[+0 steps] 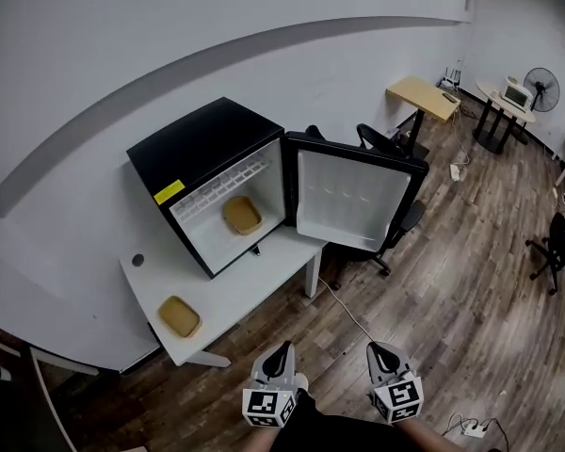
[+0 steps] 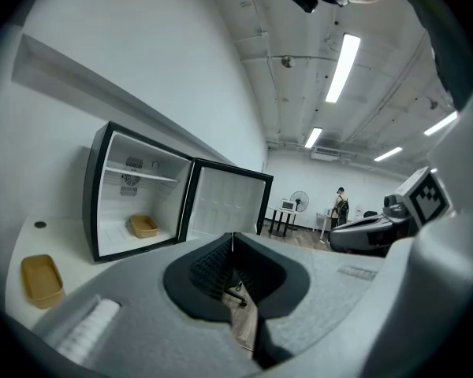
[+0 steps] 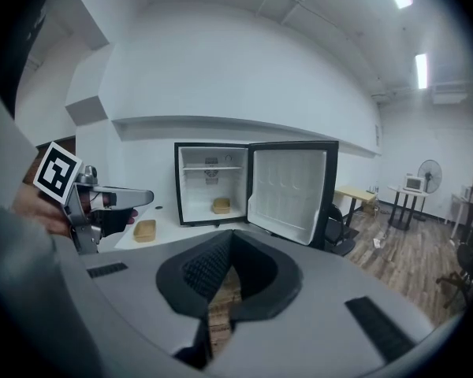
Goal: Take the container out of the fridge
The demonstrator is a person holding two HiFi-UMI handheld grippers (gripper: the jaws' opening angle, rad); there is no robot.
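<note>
A small black fridge (image 1: 207, 149) stands on a white table (image 1: 264, 271) with its door (image 1: 350, 199) swung open to the right. Inside, on the fridge floor, sits a tan container (image 1: 242, 215), also seen as the container (image 2: 143, 226) in the left gripper view and the container (image 3: 221, 205) in the right gripper view. A second tan container (image 1: 179, 315) lies on the table's left end. My left gripper (image 1: 281, 356) and right gripper (image 1: 380, 354) hang low near my body, well short of the table. Both are shut and hold nothing.
A black office chair (image 1: 395, 219) stands behind the open door. A cable (image 1: 344, 309) trails over the wood floor. Farther right stand a wooden desk (image 1: 424, 97), a round table with a fan (image 1: 540, 88) and another chair (image 1: 556, 248). A person (image 2: 342, 209) stands far off.
</note>
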